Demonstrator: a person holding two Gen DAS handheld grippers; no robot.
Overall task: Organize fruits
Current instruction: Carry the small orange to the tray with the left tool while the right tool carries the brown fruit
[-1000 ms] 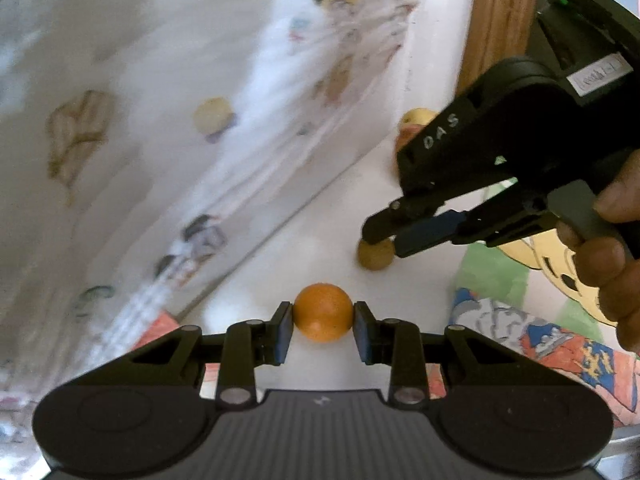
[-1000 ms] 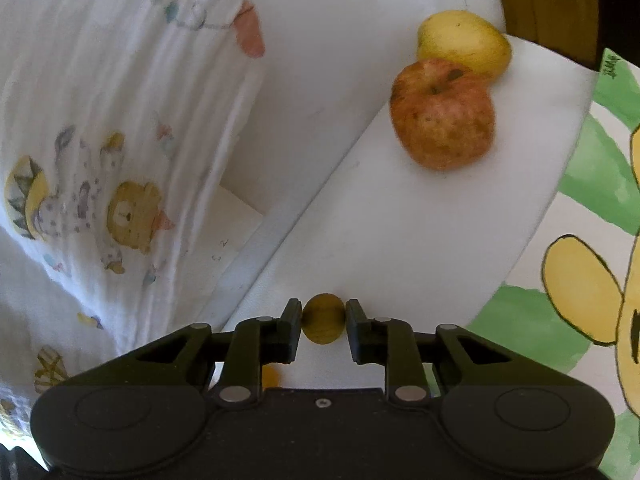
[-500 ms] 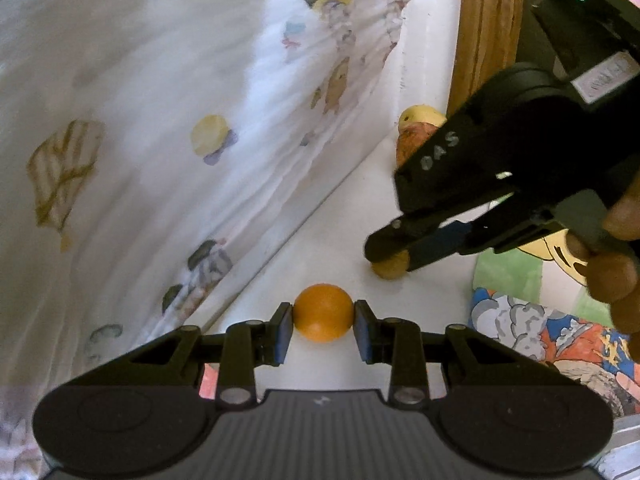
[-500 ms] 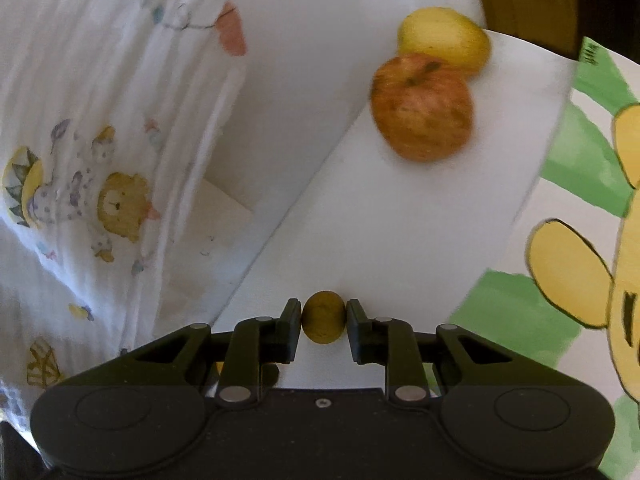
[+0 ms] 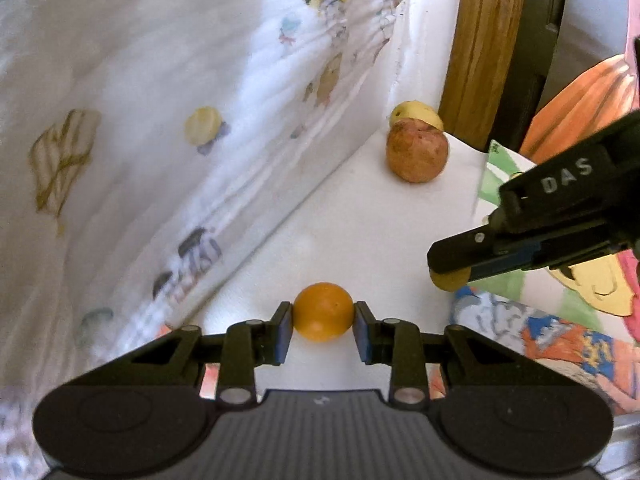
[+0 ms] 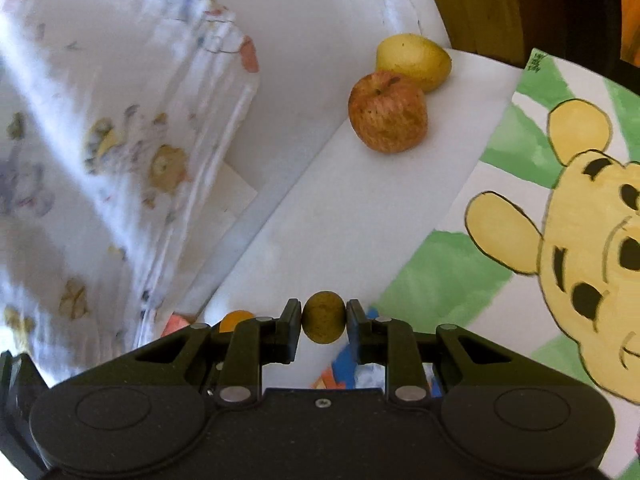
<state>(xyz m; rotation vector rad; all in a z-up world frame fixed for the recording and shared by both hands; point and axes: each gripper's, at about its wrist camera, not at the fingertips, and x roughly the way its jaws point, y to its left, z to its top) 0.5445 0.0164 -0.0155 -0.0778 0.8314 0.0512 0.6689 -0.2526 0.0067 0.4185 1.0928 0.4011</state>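
My left gripper (image 5: pixel 323 322) is shut on a small round orange fruit (image 5: pixel 323 311) just above the white surface (image 5: pixel 360 232). My right gripper (image 6: pixel 323 320) is shut on a smaller olive-yellow fruit (image 6: pixel 322 317); in the left wrist view that gripper (image 5: pixel 450 276) hangs at the right with the fruit (image 5: pixel 448 280) at its tip. A red-yellow apple (image 6: pixel 387 117) and a yellow fruit (image 6: pixel 414 62) behind it rest touching at the far end of the white surface. The orange fruit (image 6: pixel 235 319) peeks out left of the right gripper.
A white printed cloth (image 5: pixel 160 120) drapes along the left. Cartoon drawings (image 6: pixel 560 220) lie at the right of the white surface. A wooden post (image 5: pixel 484 48) stands behind the apple.
My right gripper has swung to the right and a bit up with its small fruit, uncovering the apple in the left wrist view. The left gripper has kept its place and its grip.
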